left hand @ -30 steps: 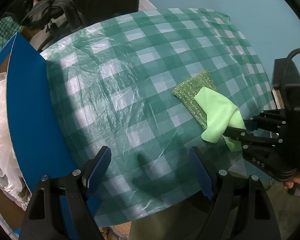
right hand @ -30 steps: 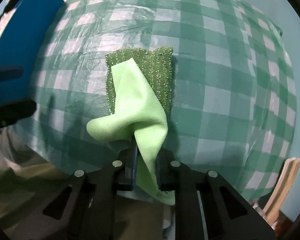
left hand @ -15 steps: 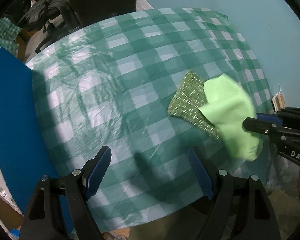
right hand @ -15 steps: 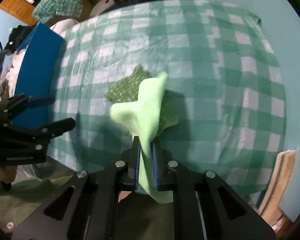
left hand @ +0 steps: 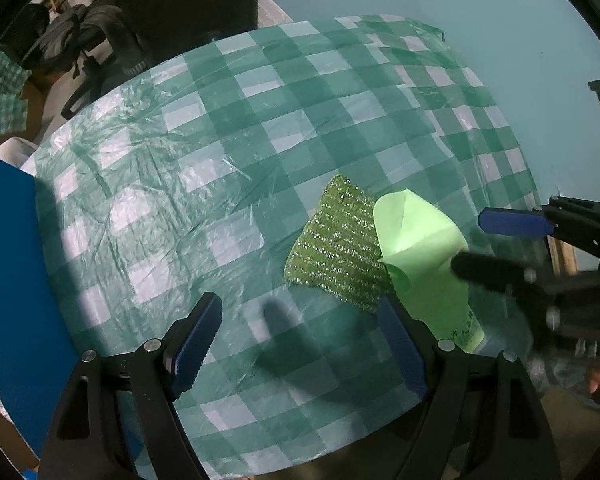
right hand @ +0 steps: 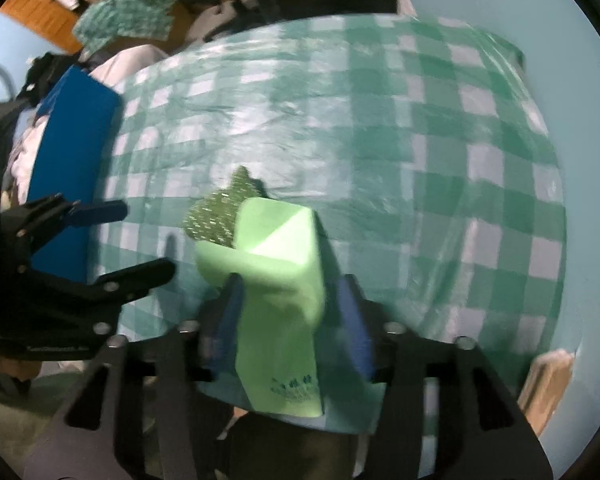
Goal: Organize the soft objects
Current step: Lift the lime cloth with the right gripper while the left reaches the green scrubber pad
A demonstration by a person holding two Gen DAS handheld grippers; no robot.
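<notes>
Light green cloth [right hand: 278, 276] lower centre of right wrist view, lying between parted fingers of right gripper [right hand: 288, 312], overlapping dark green scrubber [left hand: 336, 248] on checked tablecloth [left hand: 228, 152], left gripper [left hand: 300, 332] spread wide, nothing between its fingers, blue box [left hand: 8, 264] at left edge.

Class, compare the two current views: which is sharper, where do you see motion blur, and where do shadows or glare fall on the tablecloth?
Left wrist view: sharp, with glare patches on the tablecloth, finger shadows near the left gripper, and the right gripper smeared. Right wrist view: motion-blurred throughout, including the light green cloth and sparkly scrubber; both show fisheye bending.
</notes>
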